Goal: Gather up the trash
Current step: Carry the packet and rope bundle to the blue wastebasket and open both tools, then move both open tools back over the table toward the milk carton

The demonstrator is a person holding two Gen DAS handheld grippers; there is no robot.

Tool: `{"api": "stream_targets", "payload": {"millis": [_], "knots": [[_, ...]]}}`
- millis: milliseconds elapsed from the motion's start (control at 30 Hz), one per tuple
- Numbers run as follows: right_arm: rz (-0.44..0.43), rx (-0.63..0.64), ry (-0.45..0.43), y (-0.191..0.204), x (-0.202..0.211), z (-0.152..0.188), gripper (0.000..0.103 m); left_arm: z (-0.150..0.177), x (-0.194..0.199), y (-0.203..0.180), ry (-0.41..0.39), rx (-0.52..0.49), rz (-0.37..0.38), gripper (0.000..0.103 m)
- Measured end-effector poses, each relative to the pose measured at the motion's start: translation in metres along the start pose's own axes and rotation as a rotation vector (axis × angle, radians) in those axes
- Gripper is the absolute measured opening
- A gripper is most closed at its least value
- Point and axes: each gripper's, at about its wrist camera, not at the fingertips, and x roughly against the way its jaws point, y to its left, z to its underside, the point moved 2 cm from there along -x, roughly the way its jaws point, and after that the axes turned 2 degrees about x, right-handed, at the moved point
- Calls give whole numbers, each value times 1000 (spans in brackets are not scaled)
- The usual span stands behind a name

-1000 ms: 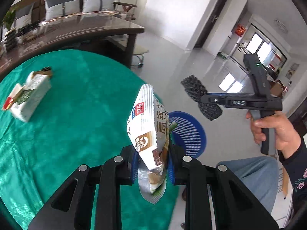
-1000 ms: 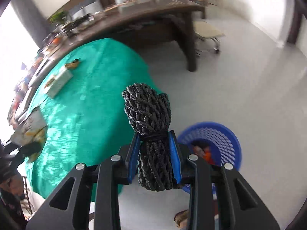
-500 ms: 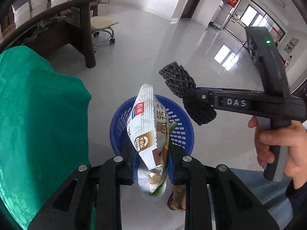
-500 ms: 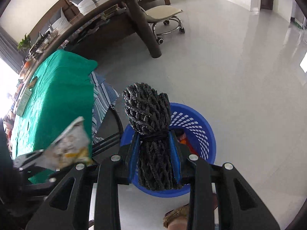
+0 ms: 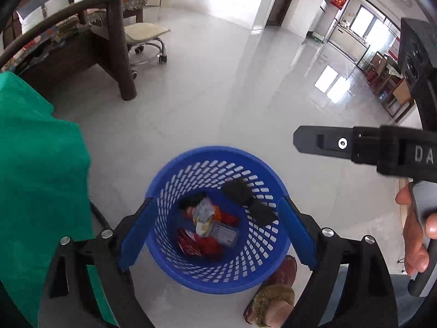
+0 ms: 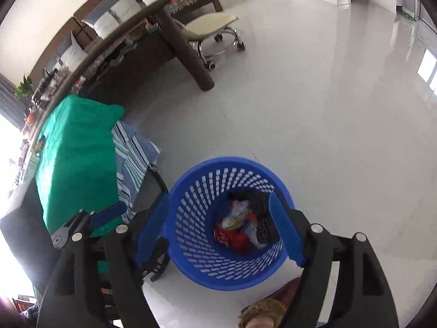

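A blue perforated trash basket (image 5: pixel 191 273) stands on the floor below both grippers; it also shows in the right wrist view (image 6: pixel 191 246). Inside lie red wrappers (image 5: pixel 196 246), the white snack bag (image 5: pixel 203 213) and the black rope bundle (image 5: pixel 245 199), which is falling or resting against the inner wall. My left gripper (image 5: pixel 217 229) is open and empty above the basket. My right gripper (image 6: pixel 218 232) is open and empty above it too, and shows from the side in the left wrist view (image 5: pixel 300 139).
The green-covered table (image 5: pixel 32 177) is at the left, with a striped cloth (image 6: pixel 131 158) hanging beside it. A dark wooden desk (image 5: pixel 109 49) and a wheeled stool (image 5: pixel 147 35) stand behind. The person's slippered foot (image 5: pixel 273 295) is by the basket.
Both grippers have opened over the basket. The snack bag has dropped from the left gripper and the black rope bundle from the right into the basket.
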Motion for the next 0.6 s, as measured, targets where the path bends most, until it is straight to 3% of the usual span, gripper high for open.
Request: {"api": "stream_targets", "payload": {"millis": [100,167,300,433,600], "knots": [[46,33,-107,11,26,-6,80,3,44,5,-87,-12,-34,93],[67,73,-183,23,45,-9,93,7,79,9,-154,-19,-59,97],[77,163,-305,55,71,-5,94,14,147,39,-248,0,-112,98],[93,261,-374,94,80,0,94,34,205,89,-275,33,-189,98],[105,404,-454,155,78,8,94,81,261,176,-255,147,-318,98]]}}
